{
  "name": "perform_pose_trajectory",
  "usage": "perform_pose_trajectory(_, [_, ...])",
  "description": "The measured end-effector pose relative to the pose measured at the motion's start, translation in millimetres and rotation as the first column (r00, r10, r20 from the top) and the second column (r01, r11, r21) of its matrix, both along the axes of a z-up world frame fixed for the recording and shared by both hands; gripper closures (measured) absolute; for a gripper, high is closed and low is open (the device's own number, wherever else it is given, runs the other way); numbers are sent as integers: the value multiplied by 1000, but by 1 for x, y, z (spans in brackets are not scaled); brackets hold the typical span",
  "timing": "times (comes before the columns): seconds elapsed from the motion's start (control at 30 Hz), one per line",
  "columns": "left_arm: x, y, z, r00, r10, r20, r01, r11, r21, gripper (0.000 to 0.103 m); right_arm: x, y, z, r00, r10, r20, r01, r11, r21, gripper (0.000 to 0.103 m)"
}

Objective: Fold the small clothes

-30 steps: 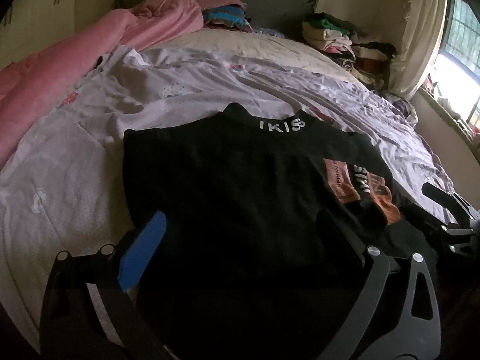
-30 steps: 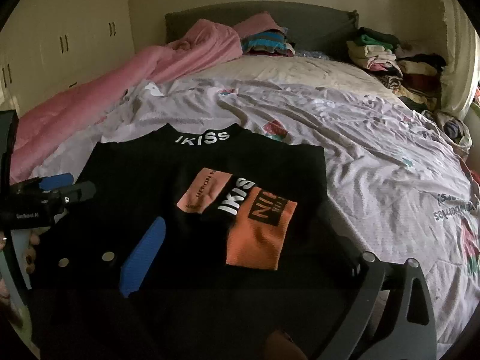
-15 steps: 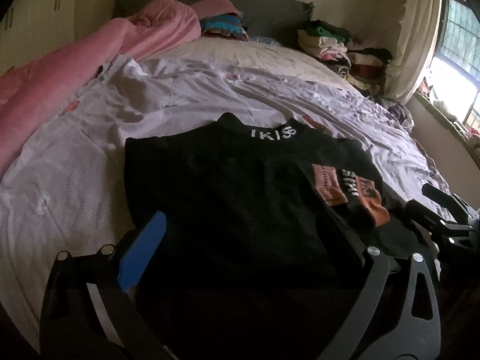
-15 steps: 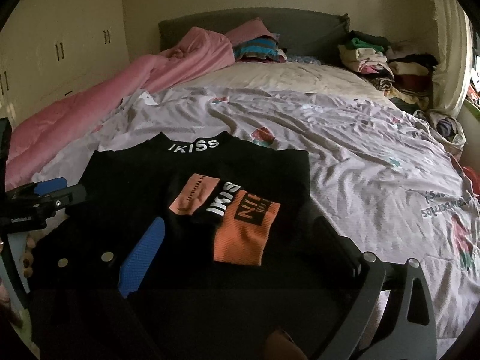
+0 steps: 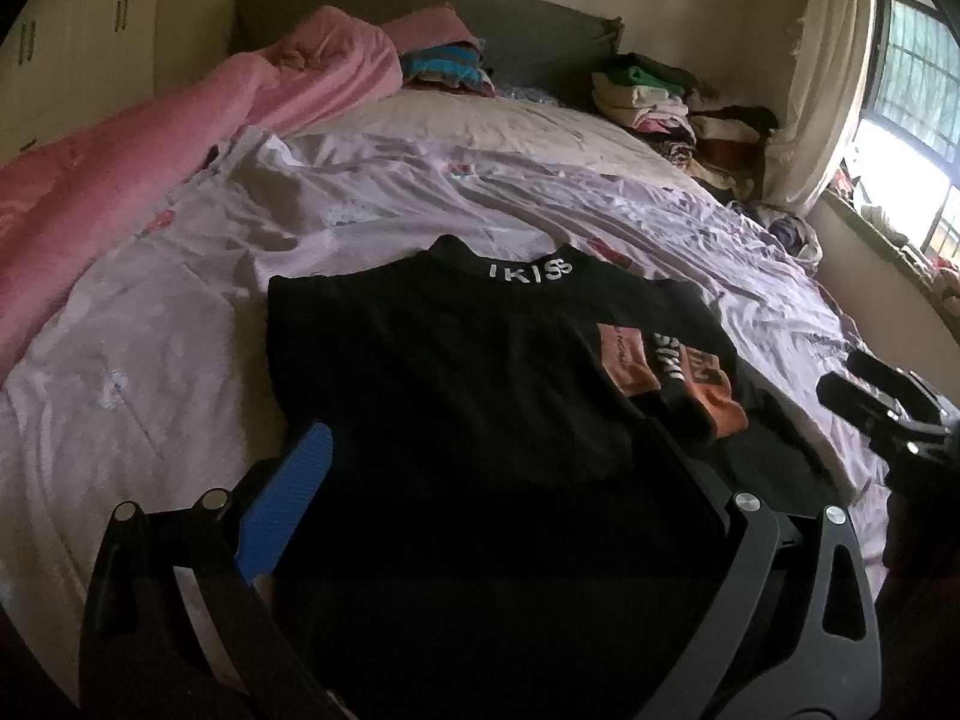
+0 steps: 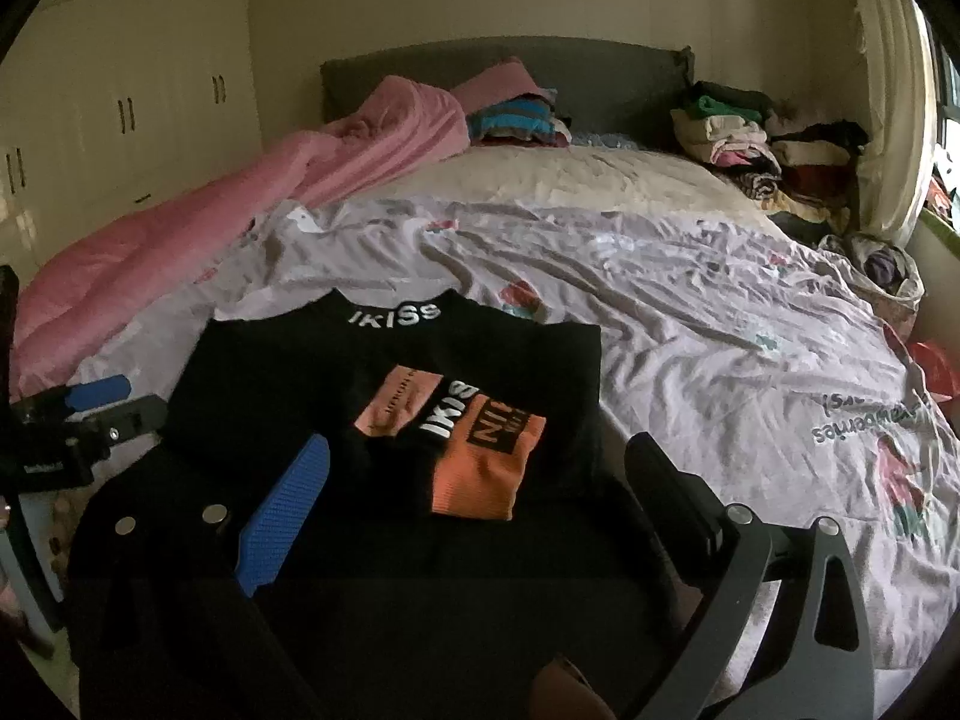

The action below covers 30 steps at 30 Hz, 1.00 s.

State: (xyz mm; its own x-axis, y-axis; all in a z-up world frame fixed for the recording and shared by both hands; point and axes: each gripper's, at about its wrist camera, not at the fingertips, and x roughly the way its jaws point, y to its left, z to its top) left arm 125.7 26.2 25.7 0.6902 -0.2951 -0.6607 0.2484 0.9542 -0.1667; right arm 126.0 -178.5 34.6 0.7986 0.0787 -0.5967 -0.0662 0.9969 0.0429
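A black shirt [image 5: 456, 372] with white "IKISS" lettering on its collar [image 6: 396, 315] lies flat on the lilac bedsheet [image 5: 150, 372]. A sleeve with an orange cuff [image 6: 480, 468] and a pink patch [image 6: 402, 402] is folded across its front. My left gripper [image 5: 480, 438] hovers open over the shirt's near hem, holding nothing. My right gripper [image 6: 480, 450] stands open over the near right part of the shirt, also empty. Each gripper shows in the other's view: the right gripper [image 5: 870, 396] at the shirt's right side, the left gripper [image 6: 96, 408] at its left side.
A pink duvet [image 5: 120, 180] is bunched along the bed's left side. Stacks of folded clothes [image 6: 756, 144] sit by the grey headboard [image 6: 600, 78] at the far right, with another striped stack [image 6: 516, 120] at mid-back. Wardrobe doors [image 6: 120, 108] stand left, a window [image 5: 912, 120] right.
Both grippers have drawn back from the shirt and tipped upward, so the shirt sits lower and smaller in each view. The shirt itself has not moved.
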Motion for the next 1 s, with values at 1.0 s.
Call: perform_pose_trajectory(1.0, [-65, -4, 30, 1000, 9, 29, -9, 999, 30, 10, -67, -28, 36, 997, -9, 78, 8, 1000, 11, 5])
